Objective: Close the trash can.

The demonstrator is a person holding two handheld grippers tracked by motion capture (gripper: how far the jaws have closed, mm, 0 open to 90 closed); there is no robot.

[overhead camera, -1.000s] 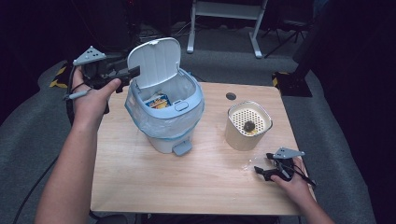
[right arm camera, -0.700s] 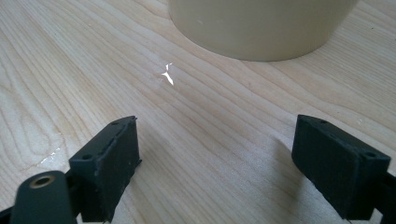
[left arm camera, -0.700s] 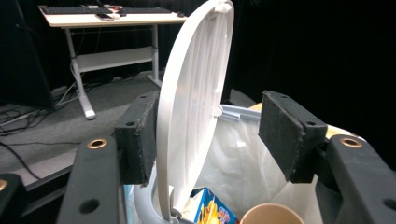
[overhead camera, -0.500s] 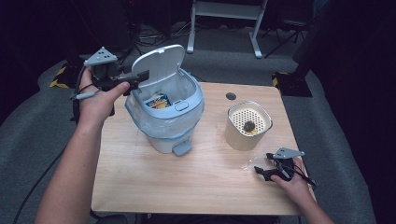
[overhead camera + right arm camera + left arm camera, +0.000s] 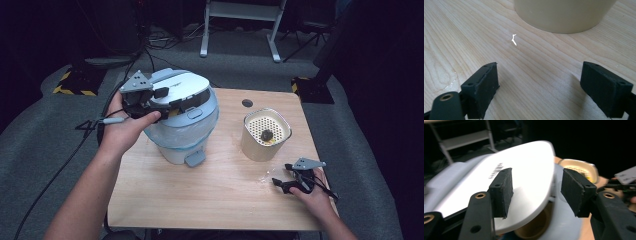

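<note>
Swung down from upright, the white hinged plastic lid (image 5: 176,89) now nearly covers the pale-blue round appliance (image 5: 182,131) at the worktop's (image 5: 210,200) left — left gripper (image 5: 165,100), fingers parted and empty, should press flat until it latches — right gripper (image 5: 286,176) rests open.

**Open claw low over the desk**

Your right claw (image 5: 539,87) sits with its jaws spread wide, gripping nothing, low over the pale wooden desk (image 5: 469,37). Ahead stands a cream container (image 5: 564,15); a small white scrap (image 5: 514,40) lies before it.
</note>
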